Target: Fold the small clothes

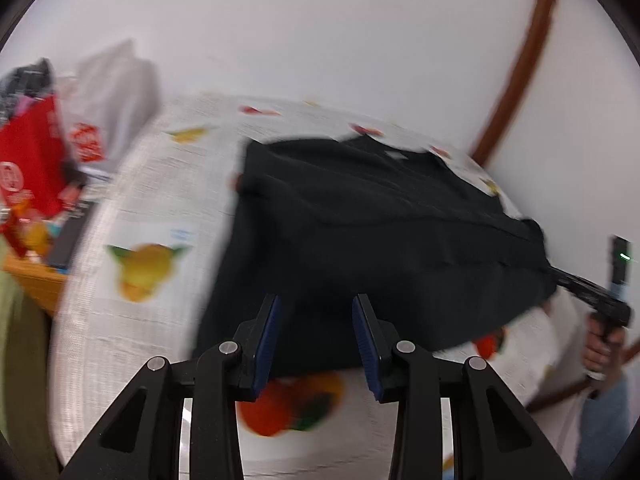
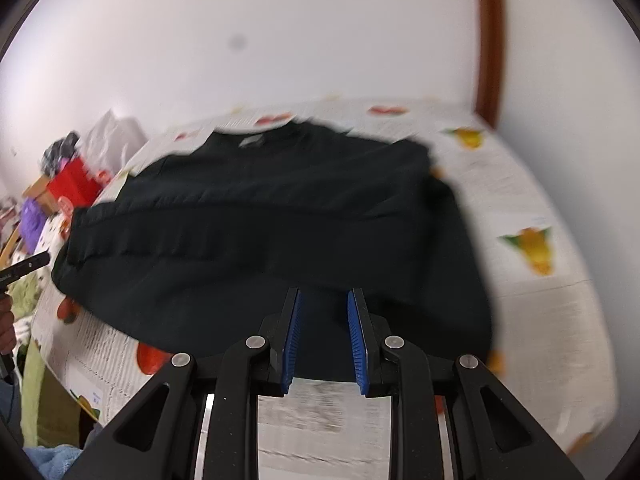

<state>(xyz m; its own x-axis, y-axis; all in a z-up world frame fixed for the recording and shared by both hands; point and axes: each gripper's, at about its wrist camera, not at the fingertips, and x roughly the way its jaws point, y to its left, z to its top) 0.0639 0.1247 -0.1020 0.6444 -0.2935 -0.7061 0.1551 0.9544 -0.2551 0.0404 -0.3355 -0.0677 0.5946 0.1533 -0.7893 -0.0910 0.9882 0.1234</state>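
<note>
Both the left gripper (image 1: 316, 300) and right gripper (image 2: 323, 298) stand part open, empty, at the shirt's (image 1: 360, 232) near edge; next, pinch matching corners evenly.

Both views motion-blurred. Label on the dark garment (image 1: 372, 216) unreadable. Print on the tablecloth (image 1: 132, 208) smeared, its fruit motifs indistinct. Clutter at far left (image 1: 36, 176) unidentifiable. Person's hand (image 1: 600, 344) cut off by the right edge.
</note>
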